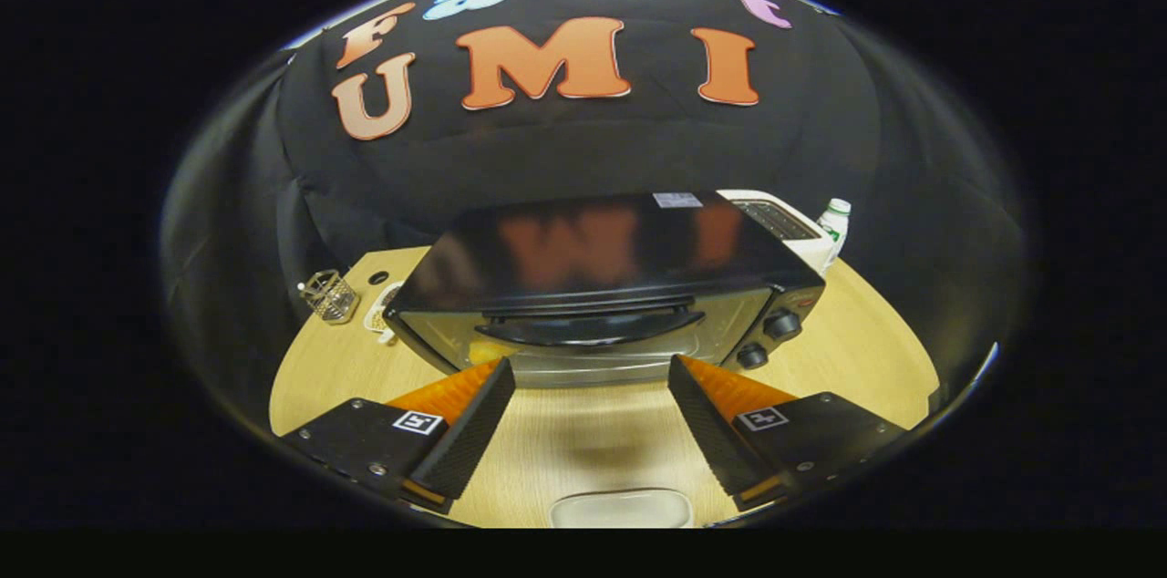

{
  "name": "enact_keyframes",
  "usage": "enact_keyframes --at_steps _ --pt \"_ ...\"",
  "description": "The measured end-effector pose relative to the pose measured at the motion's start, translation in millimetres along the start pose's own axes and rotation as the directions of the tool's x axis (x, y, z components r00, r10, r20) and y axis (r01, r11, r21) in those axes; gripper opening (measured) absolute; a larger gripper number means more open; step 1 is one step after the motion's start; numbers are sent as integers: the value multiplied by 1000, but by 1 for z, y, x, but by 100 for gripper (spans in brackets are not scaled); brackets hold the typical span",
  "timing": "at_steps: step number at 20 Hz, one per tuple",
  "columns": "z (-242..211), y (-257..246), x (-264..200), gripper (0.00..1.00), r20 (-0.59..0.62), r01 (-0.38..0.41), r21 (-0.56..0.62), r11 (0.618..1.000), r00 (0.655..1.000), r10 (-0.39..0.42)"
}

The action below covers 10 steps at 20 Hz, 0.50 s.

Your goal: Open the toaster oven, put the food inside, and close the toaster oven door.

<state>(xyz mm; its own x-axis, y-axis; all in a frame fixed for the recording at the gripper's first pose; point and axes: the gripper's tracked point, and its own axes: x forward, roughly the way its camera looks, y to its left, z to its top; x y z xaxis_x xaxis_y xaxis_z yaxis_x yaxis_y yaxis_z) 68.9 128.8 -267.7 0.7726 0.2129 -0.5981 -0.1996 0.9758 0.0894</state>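
You've got the toaster oven [602,286] sitting square across the wooden surface [583,441], door facing you w/ its curved handle [591,327] along the top edge of the glass, so a straight-in reach from where you hold the gripper [591,391] lines up on it. Door is up and closed; something yellowish shows behind the glass at the left, but can't tell if that's food or a reflection. A pale tray or dish [622,510] sits at the near edge, under and between the jaws; its contents can't be made out. So this fits either door yet to be opened or door shut again w/ food in. Jaws are spread wide, gripping nothing, touching nothing; tips just short of the door's lower edge. Knobs [770,336] sit on the right of the front panel, a white toaster [784,227] and bottle [833,227] far right behind.
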Motion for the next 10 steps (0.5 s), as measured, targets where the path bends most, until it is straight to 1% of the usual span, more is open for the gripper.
enact_keyframes --at_steps 7,10 --pt "60 -13 -54 100 138 26 -1 1000 990 -25" --pt "73 -16 -81 100 180 30 -5 1000 983 -28"
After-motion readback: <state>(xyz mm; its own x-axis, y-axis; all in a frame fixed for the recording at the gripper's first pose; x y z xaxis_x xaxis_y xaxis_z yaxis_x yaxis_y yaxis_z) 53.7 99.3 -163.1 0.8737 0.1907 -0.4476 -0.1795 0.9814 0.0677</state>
